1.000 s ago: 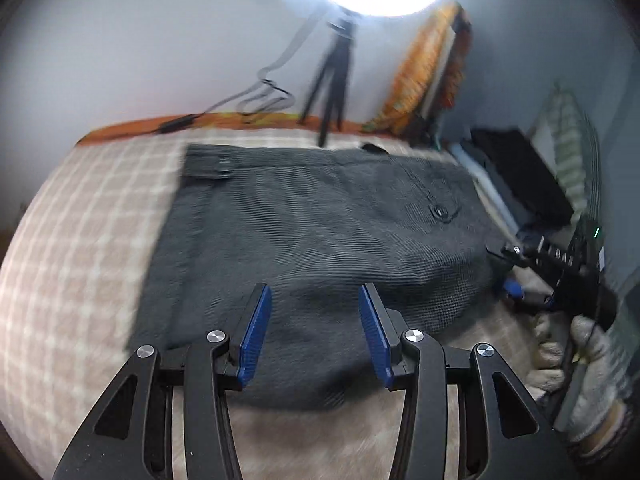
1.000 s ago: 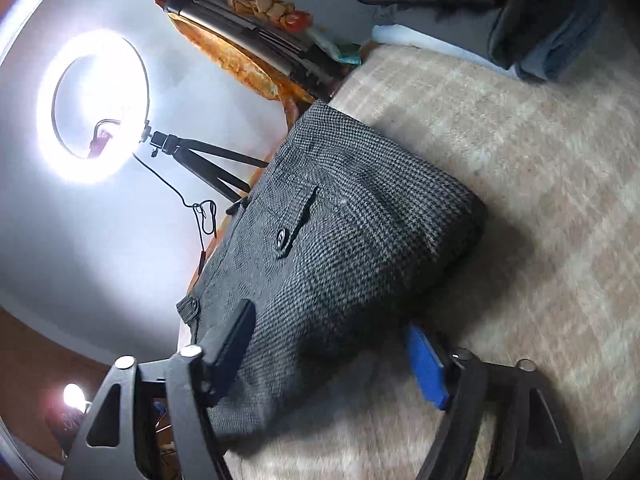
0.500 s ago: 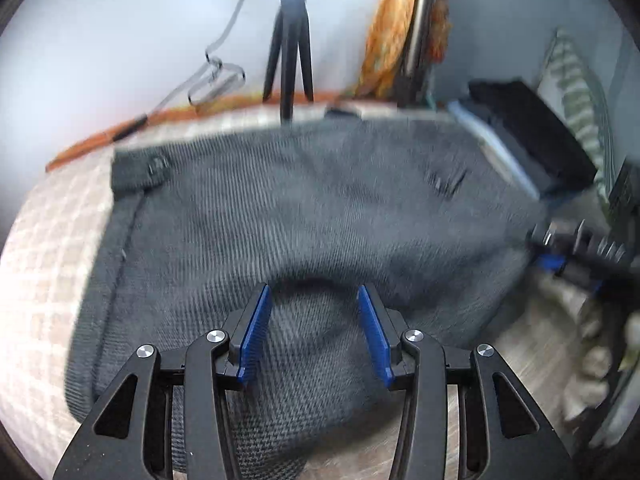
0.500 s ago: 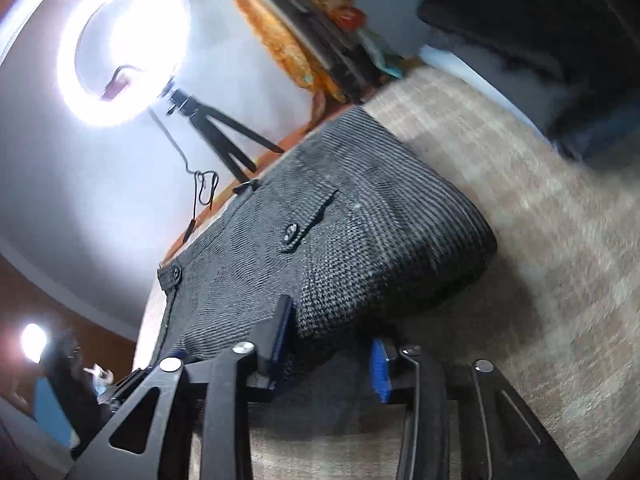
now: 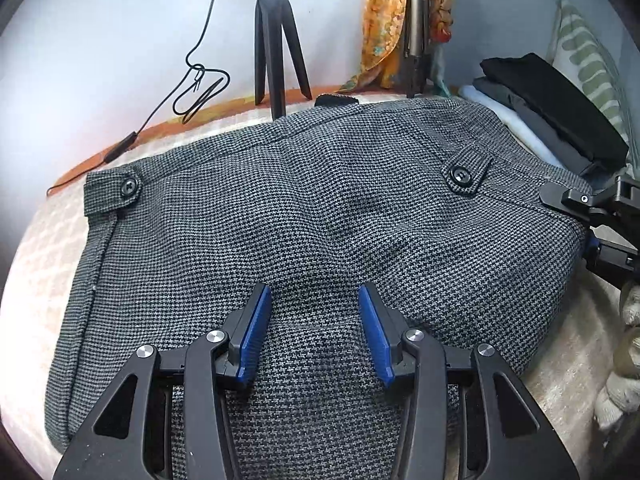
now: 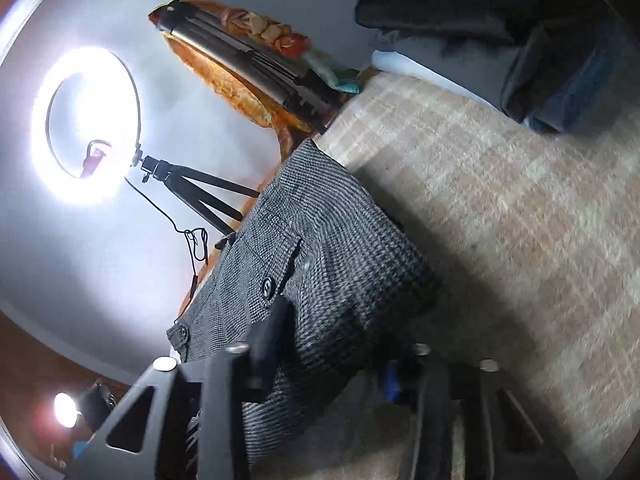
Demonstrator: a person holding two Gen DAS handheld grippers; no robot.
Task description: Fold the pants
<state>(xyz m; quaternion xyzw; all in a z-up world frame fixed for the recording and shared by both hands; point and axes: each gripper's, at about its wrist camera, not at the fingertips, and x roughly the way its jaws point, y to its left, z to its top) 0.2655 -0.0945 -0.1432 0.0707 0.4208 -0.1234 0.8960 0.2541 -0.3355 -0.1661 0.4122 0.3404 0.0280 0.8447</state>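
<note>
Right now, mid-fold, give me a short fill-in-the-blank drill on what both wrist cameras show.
1. The grey houndstooth woven pants lie on a beige ____ bedcover.
2. The left gripper hovers over the pants with its blue-padded jaws ____.
3. The right gripper sits at the pants' folded ____.
4. Behind the pants stands a black ____ with a trailing cable.

Missing words: checked; open; edge; tripod

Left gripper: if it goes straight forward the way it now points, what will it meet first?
Most likely the grey pants: the left gripper has its open jaws directly over the fabric, which bulges up just ahead. Depth is uncertain.
</note>
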